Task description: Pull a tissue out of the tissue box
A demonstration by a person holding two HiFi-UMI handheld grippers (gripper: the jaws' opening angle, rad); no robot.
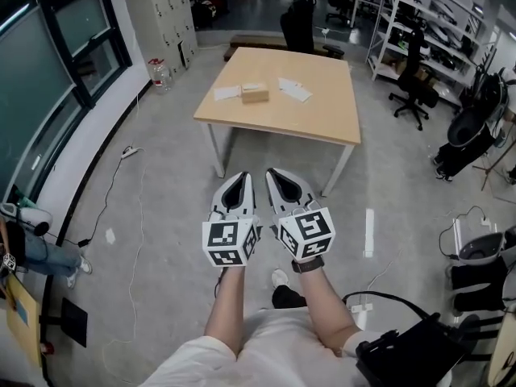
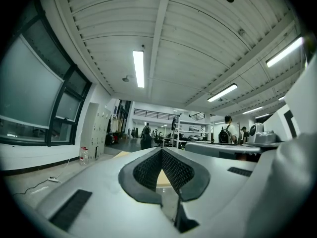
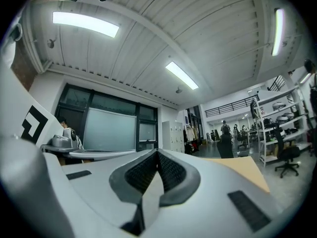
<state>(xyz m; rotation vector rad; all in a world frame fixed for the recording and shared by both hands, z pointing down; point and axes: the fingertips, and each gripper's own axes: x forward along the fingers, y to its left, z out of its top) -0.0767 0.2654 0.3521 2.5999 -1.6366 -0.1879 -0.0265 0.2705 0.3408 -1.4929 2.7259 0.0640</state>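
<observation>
Room: an open workshop with a grey concrete floor [image 1: 161, 216], dark windows along the left wall and white storage shelves [image 1: 439, 31] at the far right.
Table: a light wooden table on white legs [image 1: 322, 119] stands at the far middle, well apart from the person.
Tissue box: a small tan cardboard tissue box [image 1: 255, 94] rests on the far left part of the tabletop, within reach from the table's near edge.
Loose sheets: a flat white sheet [image 1: 226, 93] lies just left of the box and another white sheet [image 1: 295, 89] to its right. Whether they are tissues cannot be told.
Left gripper: the grey two-jaw left gripper [image 1: 243, 177] is held low over the floor. Its own view [image 2: 161, 151] shows the ribbed pads meeting at the tips with nothing between them.
Right gripper: the grey two-jaw right gripper [image 1: 274, 174] sits just beside the left. Its own view [image 3: 157, 152] shows the jaws together and empty.
Marker cubes: black-and-white square-marker cubes [image 1: 230, 243] [image 1: 306, 234] face up toward the head camera, probably so it can track them.
Posture: both grippers point toward the table, side by side, which looks like a ready stance.
Step in hand: judged as the start. The pull is not yet begun, and the box must first be approached.
</observation>
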